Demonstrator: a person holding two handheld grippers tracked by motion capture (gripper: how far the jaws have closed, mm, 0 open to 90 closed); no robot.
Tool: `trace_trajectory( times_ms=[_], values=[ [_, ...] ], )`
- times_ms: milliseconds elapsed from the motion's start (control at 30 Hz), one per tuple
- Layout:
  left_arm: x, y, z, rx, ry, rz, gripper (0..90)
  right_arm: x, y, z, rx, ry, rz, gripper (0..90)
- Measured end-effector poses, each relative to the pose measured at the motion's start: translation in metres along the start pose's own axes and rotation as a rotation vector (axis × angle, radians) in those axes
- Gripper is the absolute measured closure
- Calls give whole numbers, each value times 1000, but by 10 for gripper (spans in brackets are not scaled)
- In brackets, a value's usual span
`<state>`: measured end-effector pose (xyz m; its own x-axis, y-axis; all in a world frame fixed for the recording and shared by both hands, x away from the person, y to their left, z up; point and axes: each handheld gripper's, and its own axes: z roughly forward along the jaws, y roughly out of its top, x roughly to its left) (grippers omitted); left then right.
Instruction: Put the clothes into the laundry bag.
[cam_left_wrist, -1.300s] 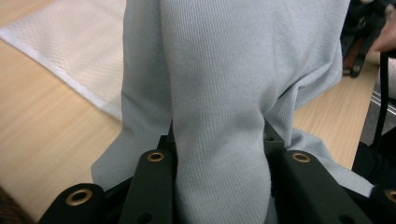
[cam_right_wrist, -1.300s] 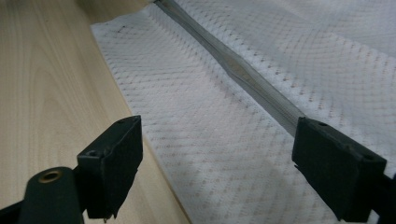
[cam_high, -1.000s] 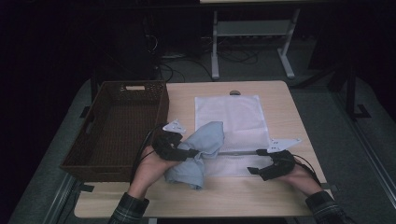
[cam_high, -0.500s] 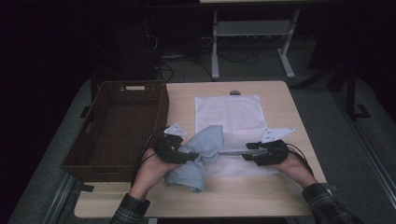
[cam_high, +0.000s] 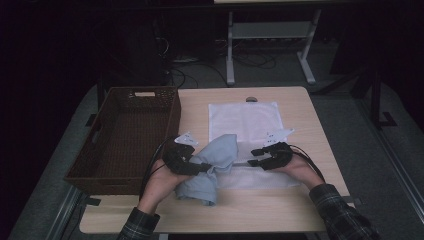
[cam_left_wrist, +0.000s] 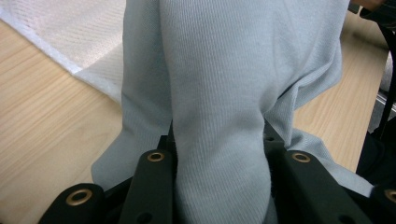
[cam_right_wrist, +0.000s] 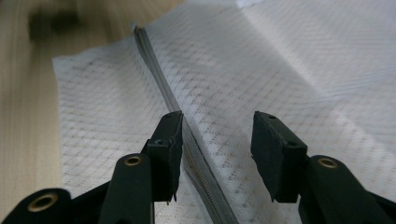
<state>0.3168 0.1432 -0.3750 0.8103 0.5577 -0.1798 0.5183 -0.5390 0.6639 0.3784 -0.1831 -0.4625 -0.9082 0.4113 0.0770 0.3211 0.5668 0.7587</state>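
A light blue cloth (cam_high: 215, 155) lies bunched on the wooden table (cam_high: 305, 125), partly over the near edge of a white mesh bag (cam_high: 245, 117). My left gripper (cam_high: 204, 169) is shut on a thick fold of the cloth (cam_left_wrist: 219, 93), which rises between its jaws. My right gripper (cam_high: 254, 156) points left over the bag's near part. Its jaws have just been closing and stand apart over the mesh bag (cam_right_wrist: 289, 70). The bag's grey zipper (cam_right_wrist: 159, 74) runs beside the left jaw, and nothing is pinched between the pads.
A dark woven basket (cam_high: 172, 120) stands at the table's left side, close behind my left hand. Bare wood shows right of the bag and along the near edge. Table legs and cables are on the floor beyond.
My right hand has moved left and a little farther away, onto the white bag towards the blue cloth. The left hand and the cloth have stayed put.
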Motion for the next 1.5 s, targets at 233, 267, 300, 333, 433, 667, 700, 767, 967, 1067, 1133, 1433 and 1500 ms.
trace_trajectory(
  times_ms=[233,267,300,333,433,667,700,767,967,1067,1133,1433,1500],
  values=[
    [1,-1,-1,3,-2,-1,672,-2,-2,8,32,-20,2,675],
    [1,-1,0,4,-2,-2,672,-2,-1,6,16,-24,12,703],
    [1,-1,0,6,-2,-2,672,-3,-1,4,5,-29,12,711],
    [1,-1,0,7,-3,-1,672,-3,0,2,-10,-39,20,720],
    [1,-1,0,8,-4,-2,672,-6,-1,-3,-24,-43,32,720],
    [1,-1,1,9,-5,-3,672,-7,-11,5,31,16,13,632],
    [1,-1,1,9,-5,-3,672,-7,-11,5,30,20,10,620],
    [1,-1,1,9,-6,-4,672,-7,-11,7,37,21,9,631],
    [1,-1,0,9,-4,-2,672,-4,-10,8,35,2,-2,836],
    [2,-1,0,7,-3,-4,672,-3,-8,7,29,-1,-3,862],
    [2,-1,0,9,-3,-3,672,-3,-7,6,21,-2,0,866],
    [0,-1,2,15,-6,4,672,-3,5,-6,-65,2,24,893],
    [-1,0,3,14,-8,5,672,-3,8,-9,-82,-6,26,893]
  ],
)
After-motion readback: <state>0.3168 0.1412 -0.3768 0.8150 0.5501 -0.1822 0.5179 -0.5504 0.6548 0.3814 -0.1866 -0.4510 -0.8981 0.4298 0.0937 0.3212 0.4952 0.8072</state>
